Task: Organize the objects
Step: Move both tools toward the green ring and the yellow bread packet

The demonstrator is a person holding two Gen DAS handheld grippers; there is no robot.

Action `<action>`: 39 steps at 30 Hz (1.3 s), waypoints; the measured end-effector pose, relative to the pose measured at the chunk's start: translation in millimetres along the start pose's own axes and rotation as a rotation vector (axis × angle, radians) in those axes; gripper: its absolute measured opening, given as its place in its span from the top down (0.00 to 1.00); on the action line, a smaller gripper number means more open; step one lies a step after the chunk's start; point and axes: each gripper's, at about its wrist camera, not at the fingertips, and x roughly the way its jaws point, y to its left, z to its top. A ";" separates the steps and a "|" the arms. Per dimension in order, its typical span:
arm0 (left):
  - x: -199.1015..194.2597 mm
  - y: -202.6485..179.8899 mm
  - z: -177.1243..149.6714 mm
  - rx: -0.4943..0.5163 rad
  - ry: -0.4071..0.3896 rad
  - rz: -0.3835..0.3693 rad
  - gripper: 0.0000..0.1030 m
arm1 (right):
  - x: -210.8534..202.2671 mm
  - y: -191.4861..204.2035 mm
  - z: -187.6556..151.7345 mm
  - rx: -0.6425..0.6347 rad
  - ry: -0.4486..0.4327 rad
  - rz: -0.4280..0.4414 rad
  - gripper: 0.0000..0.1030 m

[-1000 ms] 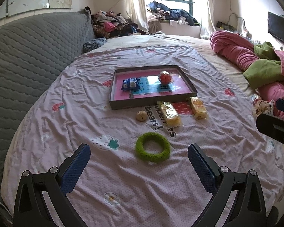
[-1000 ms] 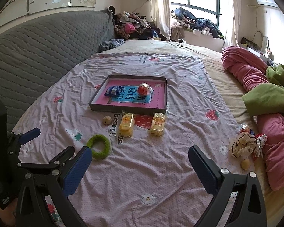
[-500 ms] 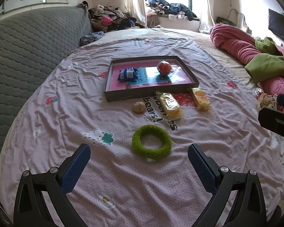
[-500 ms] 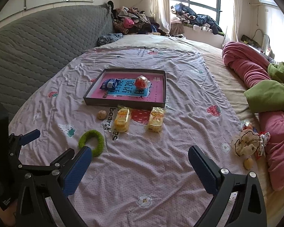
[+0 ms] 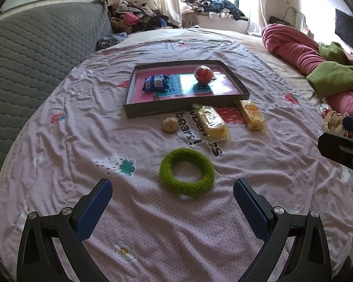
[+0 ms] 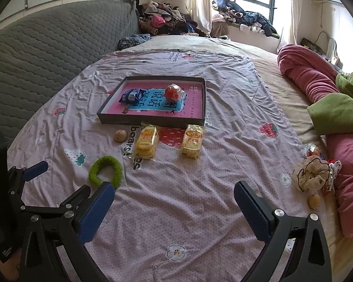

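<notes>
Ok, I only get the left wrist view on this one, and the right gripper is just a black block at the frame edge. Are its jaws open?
Observer: Yes. In its own wrist view the right gripper has its jaws wide apart with nothing between them, above the wrinkled lilac printed bedsheet.
Operator: Anything loose near the rolled pink quilt that I'm missing?
Observer: A small round yellowish object lies on the bed beside the cream fabric bundle, on the side nearer the camera. It is too small to identify.
</notes>
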 end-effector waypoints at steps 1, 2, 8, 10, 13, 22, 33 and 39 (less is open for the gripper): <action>1.8 0.0 0.3 -0.001 0.002 -0.002 0.01 | 2.1 -0.4 0.0 0.000 0.001 -0.001 0.01; 3.8 -0.3 0.4 -0.002 0.005 -0.004 0.01 | 4.0 -0.7 0.3 -0.001 0.003 -0.002 0.01; 15.3 -1.2 0.5 -0.007 0.017 -0.006 0.01 | 19.2 -3.5 1.9 -0.002 0.022 -0.009 0.01; 19.5 -1.5 0.3 -0.007 0.021 -0.007 0.01 | 24.2 -4.9 1.8 0.000 0.026 -0.008 0.01; 25.1 -0.7 -0.3 -0.011 0.032 -0.014 0.01 | 30.9 -6.2 2.4 0.001 0.034 -0.008 0.01; 39.2 2.4 -1.6 -0.027 0.044 -0.017 0.01 | 46.5 -8.4 3.5 -0.001 0.046 -0.014 0.01; 59.6 4.2 2.1 -0.052 0.052 -0.040 0.01 | 73.0 -16.8 9.0 0.004 0.061 -0.039 0.01; 68.9 1.7 6.6 -0.048 0.053 -0.046 0.01 | 86.1 -24.3 17.7 0.011 0.058 -0.051 0.01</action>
